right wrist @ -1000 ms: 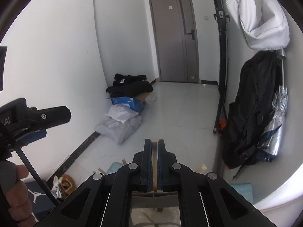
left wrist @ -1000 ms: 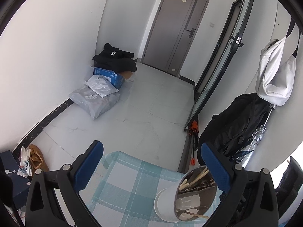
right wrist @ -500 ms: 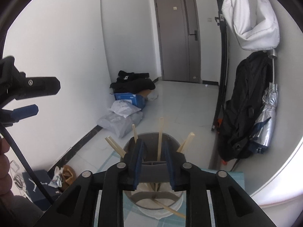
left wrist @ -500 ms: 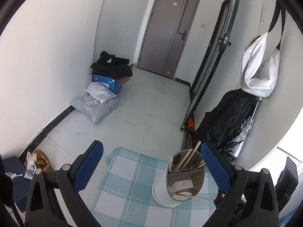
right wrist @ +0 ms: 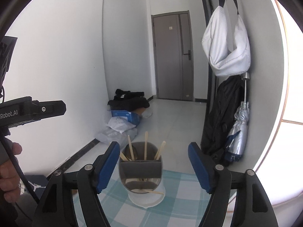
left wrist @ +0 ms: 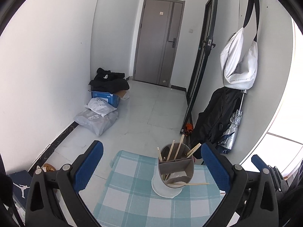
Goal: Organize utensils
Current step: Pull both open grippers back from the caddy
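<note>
A grey utensil holder (left wrist: 175, 168) with inner dividers stands on a white base on the blue-and-white checked tablecloth (left wrist: 132, 194). Several wooden chopsticks (left wrist: 179, 148) stand upright in its far compartment, and one lies across its near rim (left wrist: 189, 184). My left gripper (left wrist: 151, 162) is open and empty, its jaws wide apart on either side of the holder. In the right wrist view the holder (right wrist: 141, 170) sits between the jaws of my right gripper (right wrist: 153, 162), which is open and empty. The chopsticks (right wrist: 145, 144) stand at the back.
The table edge (left wrist: 121, 153) drops to a tiled floor with bags and a blue box (left wrist: 103, 97) by the left wall. A black coat and folded umbrella (right wrist: 238, 132) hang at the right. The left gripper's body (right wrist: 32, 110) shows at the left of the right wrist view.
My right gripper was shut on a chopstick above the holder; it has opened wide, let the chopstick into the holder and drawn back. The left view has pulled back and up from the holder.
</note>
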